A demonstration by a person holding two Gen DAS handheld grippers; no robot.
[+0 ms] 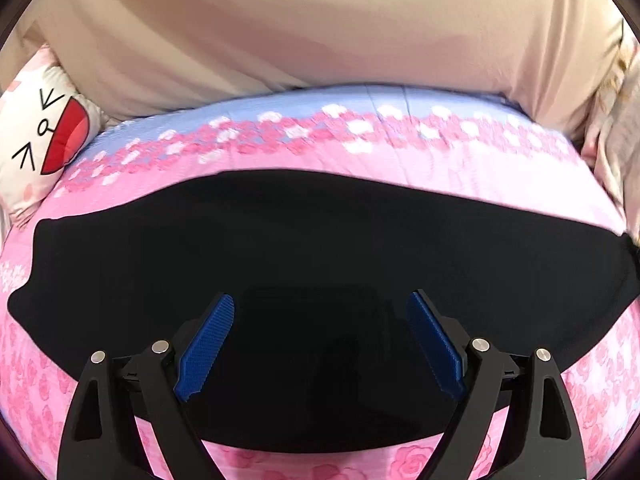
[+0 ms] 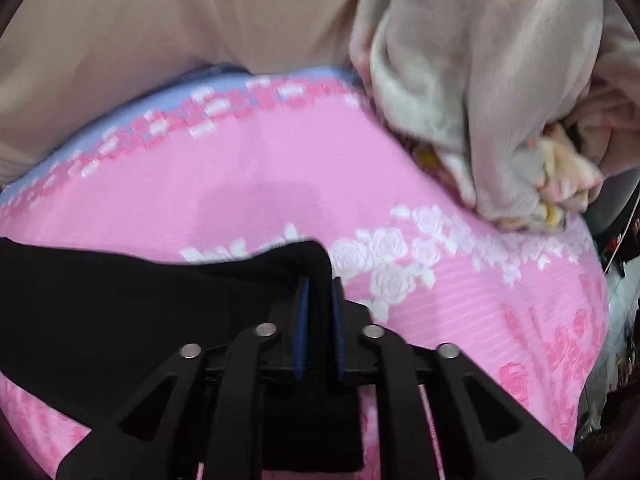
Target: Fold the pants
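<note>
Black pants (image 1: 304, 240) lie spread across a pink rose-print bed sheet (image 1: 400, 160). My left gripper (image 1: 320, 304) hangs over the pants' near edge with its blue pads (image 1: 206, 344) wide apart and nothing between them. In the right wrist view my right gripper (image 2: 320, 284) is shut on the right end of the black pants (image 2: 120, 296). It holds that end lifted off the pink sheet (image 2: 280, 184), and the cloth rises in a fold between the pads.
A white cartoon-face pillow (image 1: 44, 136) lies at the far left. A beige fabric backdrop (image 1: 280, 28) runs along the bed's far side. A bunched grey-pink blanket (image 2: 480, 92) sits at the far right. The bed's right edge (image 2: 600, 300) drops to the floor.
</note>
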